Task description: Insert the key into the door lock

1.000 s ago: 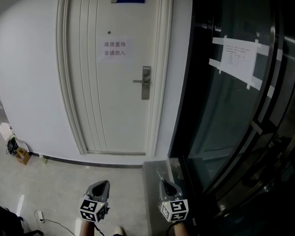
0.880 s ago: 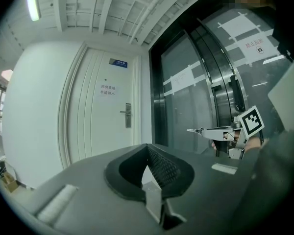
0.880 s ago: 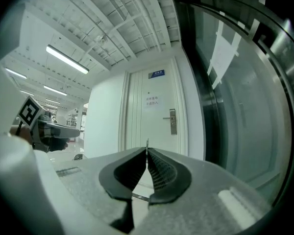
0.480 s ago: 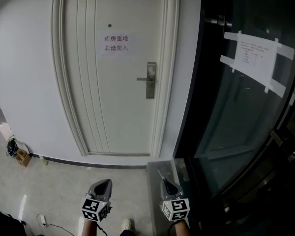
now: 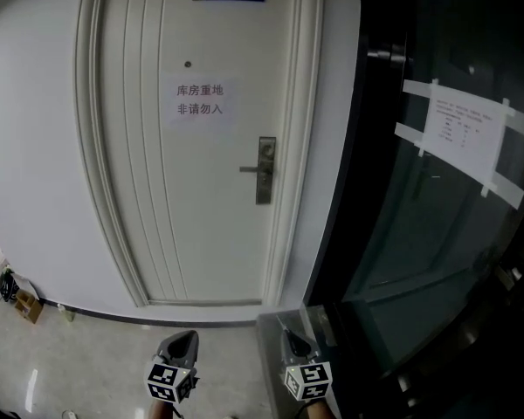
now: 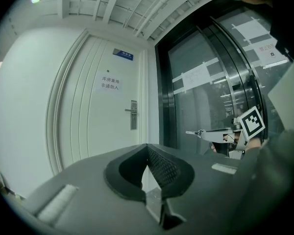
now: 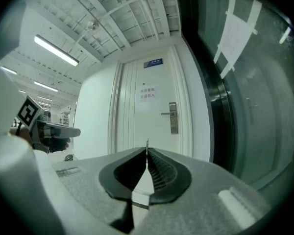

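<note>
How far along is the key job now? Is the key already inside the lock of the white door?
No, it is not in yet. Done: the key is picked up, and the right gripper is shut on it with the blade pointing ahead. In hand: the approach. The door lock is in front of both grippers but well out of reach. Left to do: get close, line up the blade and push it in. The left gripper is shut and empty.

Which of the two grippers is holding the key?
The right gripper: a thin key sticks out between its shut jaws; the left gripper is shut and empty.
</note>
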Action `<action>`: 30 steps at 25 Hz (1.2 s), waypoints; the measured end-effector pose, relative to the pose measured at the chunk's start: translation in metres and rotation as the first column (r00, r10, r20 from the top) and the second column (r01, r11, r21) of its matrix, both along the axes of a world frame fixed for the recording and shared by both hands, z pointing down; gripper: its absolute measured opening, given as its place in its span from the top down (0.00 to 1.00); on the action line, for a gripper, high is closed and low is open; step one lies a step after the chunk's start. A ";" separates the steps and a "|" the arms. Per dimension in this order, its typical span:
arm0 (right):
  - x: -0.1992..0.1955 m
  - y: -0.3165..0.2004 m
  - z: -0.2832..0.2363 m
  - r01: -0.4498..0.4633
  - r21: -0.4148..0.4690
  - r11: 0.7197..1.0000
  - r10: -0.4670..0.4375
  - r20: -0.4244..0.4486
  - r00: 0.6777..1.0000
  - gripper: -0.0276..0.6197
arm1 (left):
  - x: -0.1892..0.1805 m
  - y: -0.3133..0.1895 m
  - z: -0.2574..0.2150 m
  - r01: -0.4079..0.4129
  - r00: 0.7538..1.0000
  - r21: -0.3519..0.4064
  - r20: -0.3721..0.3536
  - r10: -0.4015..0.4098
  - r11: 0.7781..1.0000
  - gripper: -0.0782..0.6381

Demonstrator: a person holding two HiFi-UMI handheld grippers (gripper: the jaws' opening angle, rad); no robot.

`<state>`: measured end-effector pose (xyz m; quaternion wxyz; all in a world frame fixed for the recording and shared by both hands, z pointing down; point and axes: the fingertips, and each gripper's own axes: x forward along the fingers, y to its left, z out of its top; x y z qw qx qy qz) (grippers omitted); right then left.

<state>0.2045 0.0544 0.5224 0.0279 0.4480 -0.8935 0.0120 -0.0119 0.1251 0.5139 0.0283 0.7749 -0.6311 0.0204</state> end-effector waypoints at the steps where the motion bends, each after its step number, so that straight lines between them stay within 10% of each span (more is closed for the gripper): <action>1: -0.004 -0.006 0.000 -0.007 -0.002 1.000 0.007 0.002 1.000 0.94 | -0.005 -0.007 0.001 -0.006 1.000 -0.001 0.000 0.006 1.000 0.89; 30: -0.091 -0.133 -0.008 -0.081 0.036 0.996 0.082 -0.039 0.996 0.94 | -0.100 -0.146 0.007 -0.085 0.996 0.022 -0.026 0.085 0.996 0.89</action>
